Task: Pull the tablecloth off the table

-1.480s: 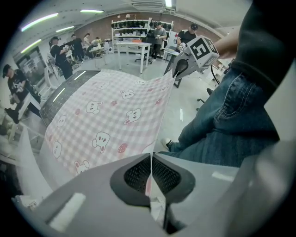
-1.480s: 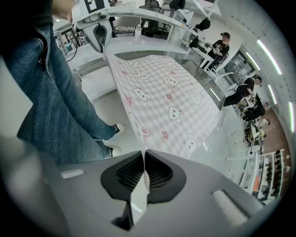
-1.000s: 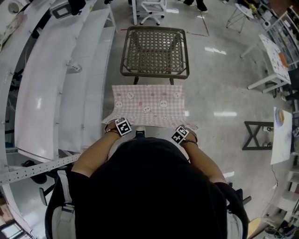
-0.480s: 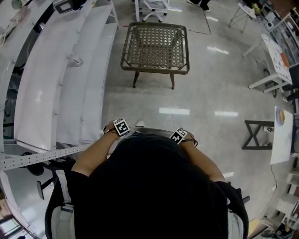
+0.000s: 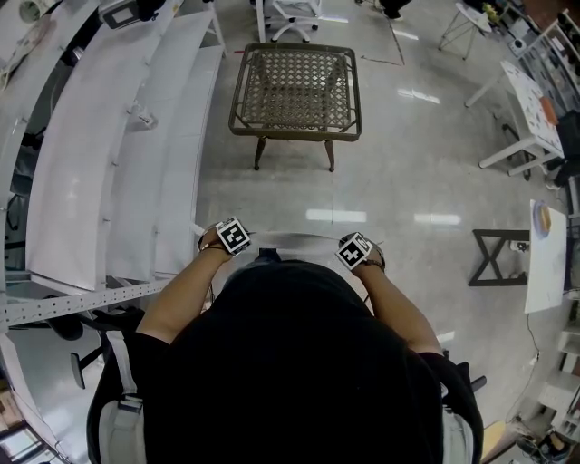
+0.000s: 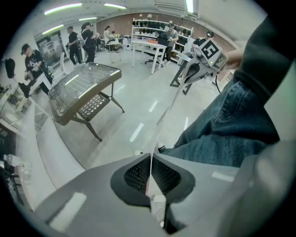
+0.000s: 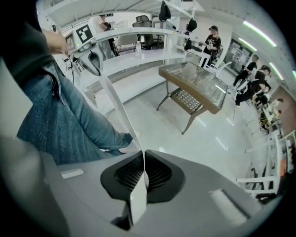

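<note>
The wicker-topped table (image 5: 296, 91) stands bare ahead of me on the glossy floor. The tablecloth (image 5: 294, 239) shows only as a thin pale strip stretched across my front. My left gripper (image 5: 231, 237) and right gripper (image 5: 355, 251) are held close to my body, each shut on one end of it. In the left gripper view the cloth (image 6: 169, 104) runs edge-on from the shut left gripper (image 6: 151, 173) towards the other gripper's cube (image 6: 210, 48). The right gripper view has the cloth (image 7: 118, 109) leaving the shut right gripper (image 7: 143, 173). My jeans fill the near side of both gripper views.
Long white curved counters (image 5: 109, 154) run along my left. An office chair (image 5: 294, 18) stands beyond the table. A black stand (image 5: 494, 258) and white tables (image 5: 548, 263) are at the right. Several people stand at the room's far end (image 6: 81, 37).
One second ago the pink patterned cloth hung spread between the table and my grippers. It has since been drawn in to my body, and only a thin strip shows. The grippers lifted slightly.
</note>
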